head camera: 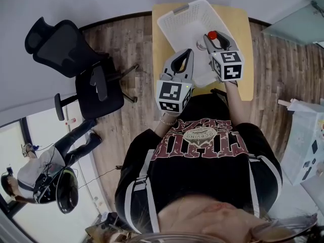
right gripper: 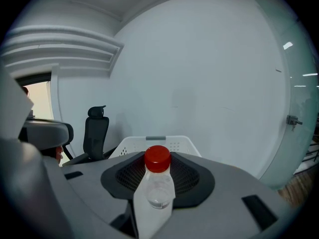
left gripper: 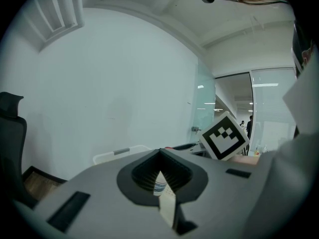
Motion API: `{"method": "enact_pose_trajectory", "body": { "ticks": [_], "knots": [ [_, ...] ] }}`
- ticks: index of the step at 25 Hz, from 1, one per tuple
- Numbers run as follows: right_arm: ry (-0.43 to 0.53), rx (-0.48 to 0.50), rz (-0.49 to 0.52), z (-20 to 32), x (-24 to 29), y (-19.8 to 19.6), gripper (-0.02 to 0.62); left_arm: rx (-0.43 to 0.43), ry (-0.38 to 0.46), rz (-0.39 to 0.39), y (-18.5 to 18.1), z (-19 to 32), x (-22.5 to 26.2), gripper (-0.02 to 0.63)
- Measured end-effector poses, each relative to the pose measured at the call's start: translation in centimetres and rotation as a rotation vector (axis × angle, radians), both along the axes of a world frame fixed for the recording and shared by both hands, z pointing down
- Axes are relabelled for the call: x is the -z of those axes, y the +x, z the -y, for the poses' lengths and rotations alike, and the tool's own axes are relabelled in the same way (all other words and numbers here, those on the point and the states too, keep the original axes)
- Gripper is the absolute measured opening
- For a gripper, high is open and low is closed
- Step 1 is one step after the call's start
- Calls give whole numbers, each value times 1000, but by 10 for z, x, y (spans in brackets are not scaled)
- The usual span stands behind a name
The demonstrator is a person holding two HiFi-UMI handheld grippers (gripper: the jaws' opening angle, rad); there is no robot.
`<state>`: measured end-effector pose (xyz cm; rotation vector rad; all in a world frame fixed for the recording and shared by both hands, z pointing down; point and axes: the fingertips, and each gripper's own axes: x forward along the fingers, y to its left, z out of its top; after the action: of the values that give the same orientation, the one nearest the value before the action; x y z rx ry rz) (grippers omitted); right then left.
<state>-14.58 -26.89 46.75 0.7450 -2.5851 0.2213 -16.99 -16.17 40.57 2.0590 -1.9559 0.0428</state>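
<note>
Right gripper (head camera: 213, 41) is closed on a clear bottle (right gripper: 155, 185), its red cap (right gripper: 157, 159) pointing out past the jaw tips. It holds the bottle over the white basket (head camera: 188, 20) on the wooden table (head camera: 244, 39). Left gripper (head camera: 186, 53) hovers just beside it, jaws nearly together and gripping nothing. Judgement: carrying stage, with the bottle in the air. Any lowering calls for a firm grip and clearance from the basket's walls.

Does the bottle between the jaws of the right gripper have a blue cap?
No, the clear bottle clamped in the right gripper carries a red cap.
</note>
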Motion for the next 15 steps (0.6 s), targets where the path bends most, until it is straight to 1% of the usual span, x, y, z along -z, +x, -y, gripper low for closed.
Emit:
{"method": "enact_pose_trajectory", "body": {
  "ticks": [8, 15],
  "knots": [
    [37, -18, 37, 0, 26, 15, 156, -34, 3, -3, 14, 3, 0, 46],
    [54, -32, 50, -2, 38, 25, 156, -59, 8, -5, 23, 5, 0, 46]
  ]
}}
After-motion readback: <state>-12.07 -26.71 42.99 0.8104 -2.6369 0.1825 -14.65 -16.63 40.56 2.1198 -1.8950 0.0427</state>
